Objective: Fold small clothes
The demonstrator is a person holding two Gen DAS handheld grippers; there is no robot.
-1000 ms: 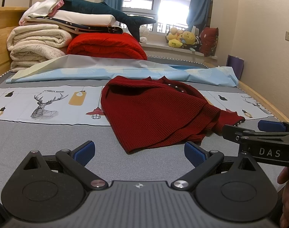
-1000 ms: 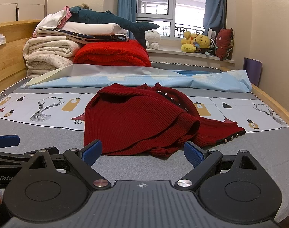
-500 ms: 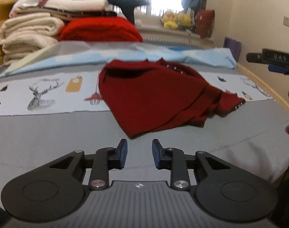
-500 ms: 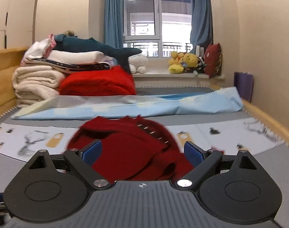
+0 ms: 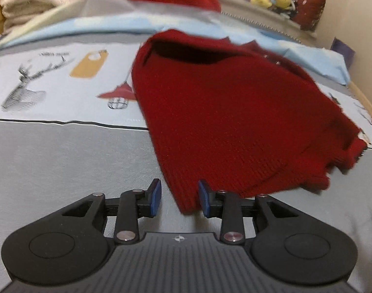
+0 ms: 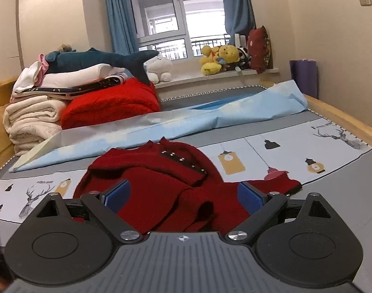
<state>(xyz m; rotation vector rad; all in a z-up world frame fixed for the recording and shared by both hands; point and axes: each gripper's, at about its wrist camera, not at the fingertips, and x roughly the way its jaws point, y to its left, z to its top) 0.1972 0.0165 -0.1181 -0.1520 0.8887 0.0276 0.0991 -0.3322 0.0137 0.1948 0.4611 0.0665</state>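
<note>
Left gripper [image 5: 178, 197]: we see it held low over the bed, pointing forward, its jaws partly apart with a clear gap; the near corner of the red sweater [image 5: 225, 112] lies between the blue pads [image 5: 155, 196], and we cannot tell whether either pad touches the knit.
Right gripper [image 6: 183, 196]: we see it raised a little above the bed and tipped toward the window [image 6: 171, 17], jaws spread wide and holding nothing.
Red sweater: crumpled on the printed sheet [image 6: 271, 156], just ahead of both grippers; its studded neckline [image 6: 183, 158] lies on the far side from the right gripper.
Hard to make out: the left view is motion-blurred; the sweater's near edge is hidden behind the right gripper's body, and the sleeve [image 5: 354, 151] to the left gripper's right is smeared.
</note>
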